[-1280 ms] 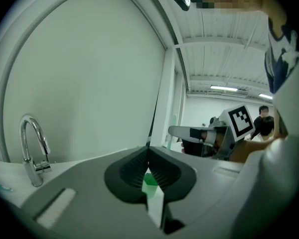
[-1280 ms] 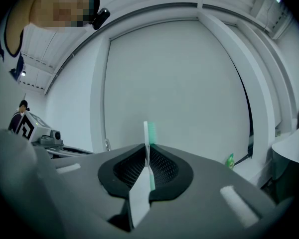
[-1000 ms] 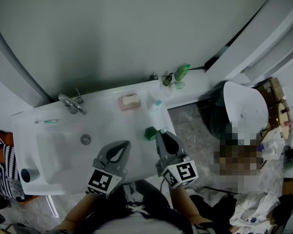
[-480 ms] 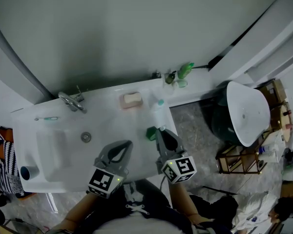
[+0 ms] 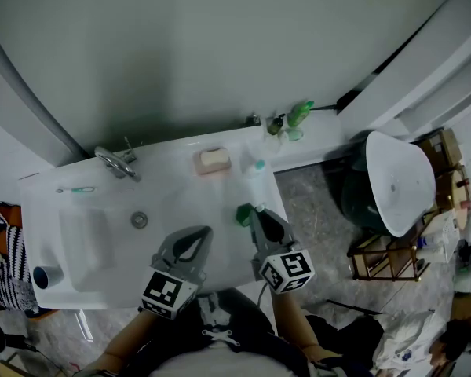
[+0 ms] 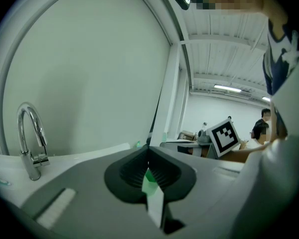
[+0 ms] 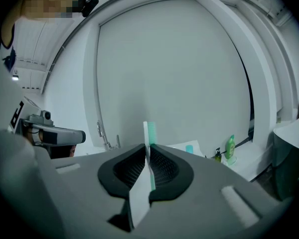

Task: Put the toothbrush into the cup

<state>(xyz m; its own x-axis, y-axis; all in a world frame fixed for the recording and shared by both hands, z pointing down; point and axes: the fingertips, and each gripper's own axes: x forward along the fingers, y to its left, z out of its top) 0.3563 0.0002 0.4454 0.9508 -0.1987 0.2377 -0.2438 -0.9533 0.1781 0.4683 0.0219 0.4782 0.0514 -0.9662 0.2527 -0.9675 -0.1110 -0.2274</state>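
Note:
My right gripper (image 5: pixel 257 213) (image 7: pixel 147 146) is shut on a white and teal toothbrush (image 7: pixel 150 133), whose head sticks up above the jaw tips. It hovers at the sink's right rim, just right of a dark green cup (image 5: pixel 242 214). My left gripper (image 5: pixel 195 238) (image 6: pixel 148 151) hangs over the front of the basin with its jaw tips together. A sliver of green and white shows behind those tips, and I cannot tell what it is. A second toothbrush (image 5: pixel 77 189) lies on the sink's far left rim.
The white sink (image 5: pixel 86 242) has a chrome faucet (image 5: pixel 114 163) and a soap dish (image 5: pixel 212 161) at the back. A blue cup (image 5: pixel 43 277) lies at the front left corner. Green bottles (image 5: pixel 298 115) stand on the ledge. A white-lidded bin (image 5: pixel 396 183) stands right.
My right gripper has sunk a little with the toothbrush in it, staying beside the green cup. The left gripper has not moved.

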